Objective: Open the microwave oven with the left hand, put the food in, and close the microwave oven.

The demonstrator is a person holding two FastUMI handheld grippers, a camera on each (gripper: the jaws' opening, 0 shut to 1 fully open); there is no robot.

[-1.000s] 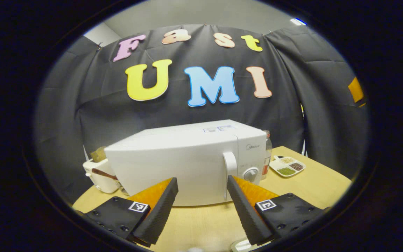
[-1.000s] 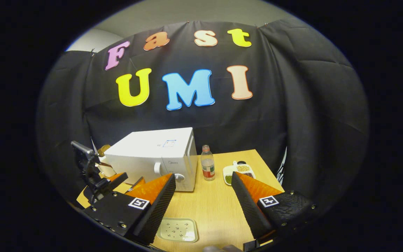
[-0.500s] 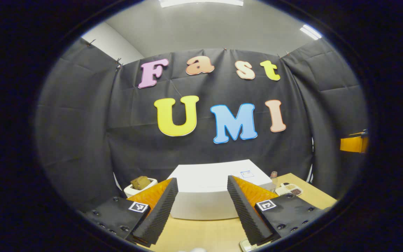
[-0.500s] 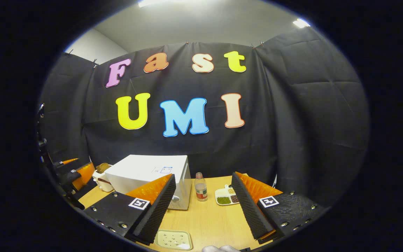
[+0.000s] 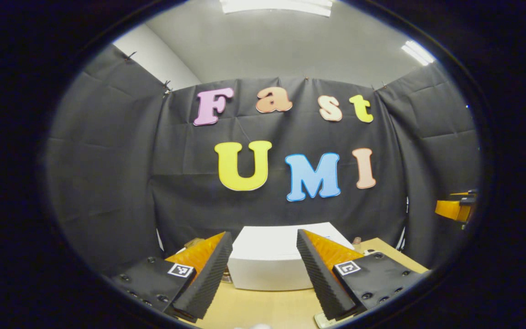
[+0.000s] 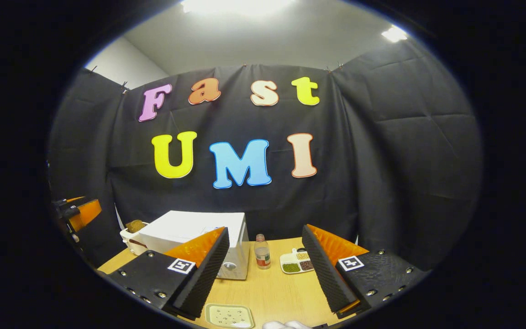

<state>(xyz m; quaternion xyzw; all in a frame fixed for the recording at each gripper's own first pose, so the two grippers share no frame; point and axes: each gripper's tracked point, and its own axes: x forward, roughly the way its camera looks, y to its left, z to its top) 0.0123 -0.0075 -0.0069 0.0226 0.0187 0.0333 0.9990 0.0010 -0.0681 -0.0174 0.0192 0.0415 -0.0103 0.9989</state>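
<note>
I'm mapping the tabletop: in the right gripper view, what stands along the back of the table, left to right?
Toaster → microwave → bottle → divided dish.

Microwave (image 5: 267,260) front mostly hidden behind the left gripper's fingers (image 5: 208,274); door state can't tell. Tray (image 6: 229,315) cut off at the bottom edge, contents too small, possibly specks. Divided dish (image 6: 297,263) partly behind a finger.

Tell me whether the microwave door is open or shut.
Shut. In the right gripper view the microwave shows an unbroken white front, its door flush with the dial panel. No cavity is exposed, and both grippers are held clear of it.
</note>
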